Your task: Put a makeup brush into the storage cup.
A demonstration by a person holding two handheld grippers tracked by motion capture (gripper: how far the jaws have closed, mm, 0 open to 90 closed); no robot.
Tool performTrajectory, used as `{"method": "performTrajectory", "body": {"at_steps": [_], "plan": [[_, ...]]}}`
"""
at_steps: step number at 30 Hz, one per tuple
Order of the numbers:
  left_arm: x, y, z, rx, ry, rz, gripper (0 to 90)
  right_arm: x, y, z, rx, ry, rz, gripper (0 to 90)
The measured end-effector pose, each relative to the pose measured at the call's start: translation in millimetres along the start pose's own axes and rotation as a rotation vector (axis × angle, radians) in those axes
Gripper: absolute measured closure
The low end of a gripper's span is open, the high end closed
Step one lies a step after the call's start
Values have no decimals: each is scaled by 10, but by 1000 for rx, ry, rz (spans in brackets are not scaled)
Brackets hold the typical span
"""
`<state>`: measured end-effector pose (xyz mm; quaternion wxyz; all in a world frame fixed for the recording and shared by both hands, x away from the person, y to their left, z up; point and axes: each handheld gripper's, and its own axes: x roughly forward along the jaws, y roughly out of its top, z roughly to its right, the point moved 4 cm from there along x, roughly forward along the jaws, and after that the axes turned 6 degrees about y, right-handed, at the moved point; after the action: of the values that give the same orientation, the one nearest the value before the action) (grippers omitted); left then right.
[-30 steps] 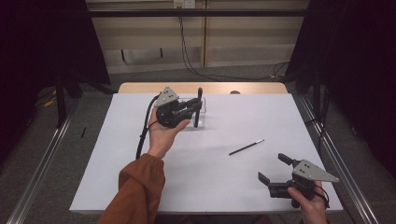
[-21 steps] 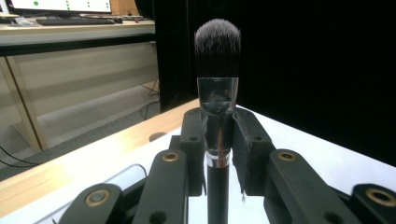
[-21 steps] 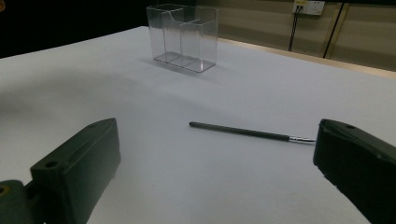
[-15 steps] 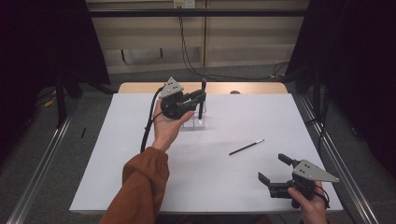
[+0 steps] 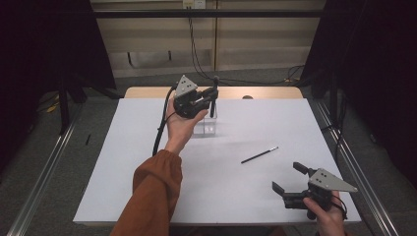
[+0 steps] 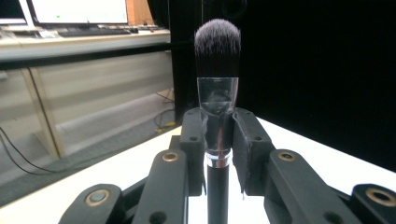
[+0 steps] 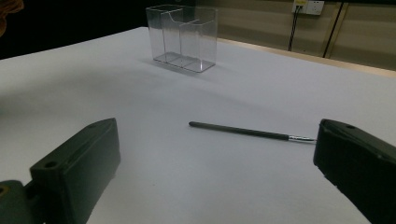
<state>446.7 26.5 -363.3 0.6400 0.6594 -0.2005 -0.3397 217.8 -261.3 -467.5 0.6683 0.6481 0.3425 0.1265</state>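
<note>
A makeup brush (image 6: 217, 70) is pinched upright between the fingers of the left gripper (image 5: 212, 96), bristles up, its black handle hanging below the pads. In the high view it is held just above a clear 2-compartment acrylic holder (image 5: 205, 127) standing near the far edge of the white worktop (image 5: 123, 172). The right gripper (image 5: 290, 178) is held low at the near right, fingers spread around nothing. A thin black brush (image 7: 247, 132) is seen lying flat just beyond them.

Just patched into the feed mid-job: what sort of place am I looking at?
Most likely a lab-style recording booth, not a home. A white-covered table sits between dark curtains, with metal floor rails alongside, and computer monitors on a desk behind.
</note>
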Motion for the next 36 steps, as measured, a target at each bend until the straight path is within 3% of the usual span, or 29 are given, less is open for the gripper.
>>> {"method": "performTrajectory", "body": {"at_steps": [6, 16, 36], "plan": [[51, -19, -93, -9, 26, 0, 756, -2, -2, 0, 2, 3, 0, 2], [77, -46, -152, -18, 28, -6, 756, -1, -3, 0, 4, 0, -1, 2], [218, -192, -200, 7, 58, -33, 756, 0, -7, 1, 5, 4, -2, 1]]}}
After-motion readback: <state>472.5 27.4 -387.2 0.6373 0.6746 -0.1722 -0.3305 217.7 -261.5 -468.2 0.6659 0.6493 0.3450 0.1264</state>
